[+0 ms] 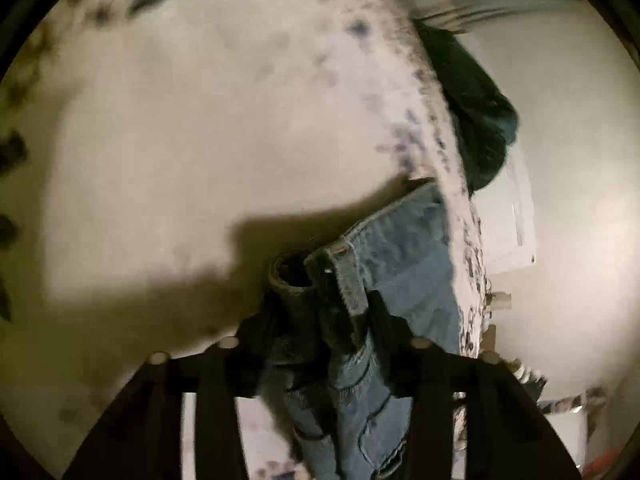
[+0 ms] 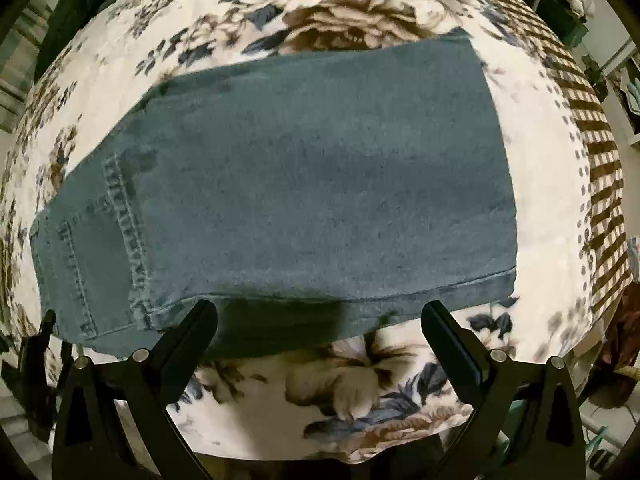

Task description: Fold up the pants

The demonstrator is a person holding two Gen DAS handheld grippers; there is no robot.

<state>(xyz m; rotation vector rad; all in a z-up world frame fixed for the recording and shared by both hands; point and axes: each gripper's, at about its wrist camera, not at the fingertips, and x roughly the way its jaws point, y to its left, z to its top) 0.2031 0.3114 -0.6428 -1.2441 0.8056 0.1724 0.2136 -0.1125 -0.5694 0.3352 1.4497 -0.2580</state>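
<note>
Right wrist view showed the pants [image 2: 304,184] lying flat and folded on the floral bedspread [image 2: 360,396], their long axis running from about 8 o'clock to 2 o'clock across the frame. The pocket [image 2: 96,272] and its stitched seams sat at the 8 o'clock end, and the plain narrower end pointed toward 2 o'clock, near a brown checked border [image 2: 600,184]. The right gripper [image 2: 320,320] hung just at the near edge of the denim with its 2 fingers spread wide and holding nothing. Left wrist view showed the left gripper [image 1: 340,312] pressed together on a bunched fold of the pants [image 1: 404,264], with a belt loop [image 1: 352,280] standing up between its fingers. That denim trailed toward 1 o'clock along the edge of the bedspread [image 1: 208,128], which looked blurred. A dark green cloth [image 1: 476,120] hung beyond that edge at about 2 o'clock.
</note>
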